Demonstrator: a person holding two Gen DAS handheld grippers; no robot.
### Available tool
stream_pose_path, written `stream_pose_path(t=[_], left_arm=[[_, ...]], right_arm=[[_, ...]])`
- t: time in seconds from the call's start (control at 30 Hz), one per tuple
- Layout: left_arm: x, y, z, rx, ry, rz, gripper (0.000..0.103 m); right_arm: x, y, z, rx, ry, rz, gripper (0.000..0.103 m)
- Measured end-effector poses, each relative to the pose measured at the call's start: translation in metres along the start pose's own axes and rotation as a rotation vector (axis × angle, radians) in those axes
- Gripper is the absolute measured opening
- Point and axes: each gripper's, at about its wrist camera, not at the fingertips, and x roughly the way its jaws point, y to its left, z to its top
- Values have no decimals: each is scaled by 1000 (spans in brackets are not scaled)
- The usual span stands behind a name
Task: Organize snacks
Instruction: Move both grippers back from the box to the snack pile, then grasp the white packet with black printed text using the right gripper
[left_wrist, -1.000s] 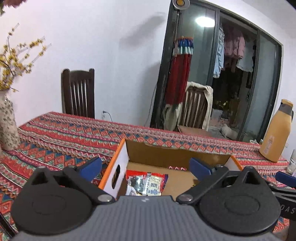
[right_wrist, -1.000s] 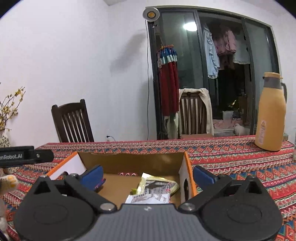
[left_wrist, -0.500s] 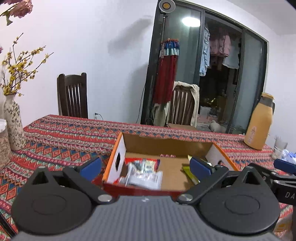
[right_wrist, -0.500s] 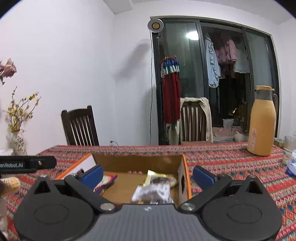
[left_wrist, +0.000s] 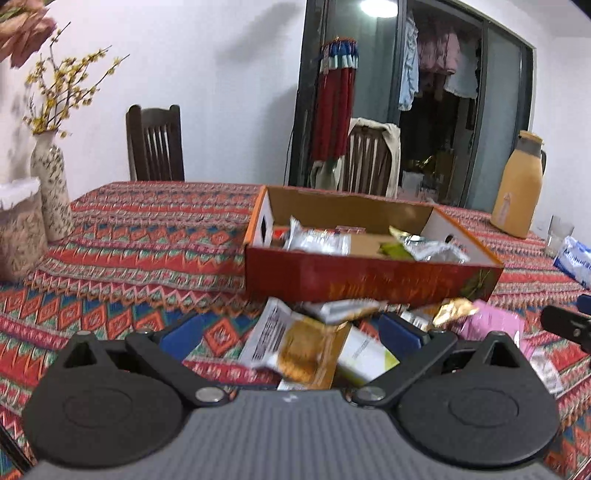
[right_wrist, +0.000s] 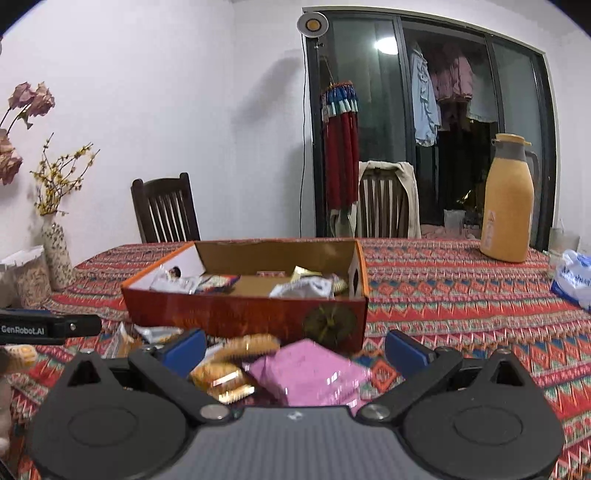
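While several packets already lie inside the cardboard box (left_wrist: 369, 275), a loose pile of snacks remains on the table (left_wrist: 140, 236) just in front of its near wall. Nearest the left gripper (left_wrist: 291, 338) lies a biscuit packet (left_wrist: 295, 349), partly over a white-and-green carton (left_wrist: 365, 356). Before the right gripper (right_wrist: 295, 349) lies a pink pouch (right_wrist: 314, 373) with small gold-wrapped biscuits (right_wrist: 221, 376) touching its left side. Both pairs of fingers are spread wide and hold nothing. Judged by appearance, the packets are light, thin and crinkly, with slippery film and fragile contents; a gentle pinch on a sealed edge seam appears safest. The pouch looks soft and is best taken by a corner. Beyond the box, well apart, stand a vase (left_wrist: 51, 192) at left and an orange flask (right_wrist: 508, 199) at right.
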Motion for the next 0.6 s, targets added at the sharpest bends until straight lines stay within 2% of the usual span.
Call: stream_pose_path(t=[0.27, 0.6], left_arm=[[13, 5, -28, 44, 16, 36, 103], [12, 8, -29, 17, 10, 18, 103]], right_arm=[[-9, -9, -33, 12, 49, -24, 103], [-4, -23, -46, 2, 129, -70, 103]])
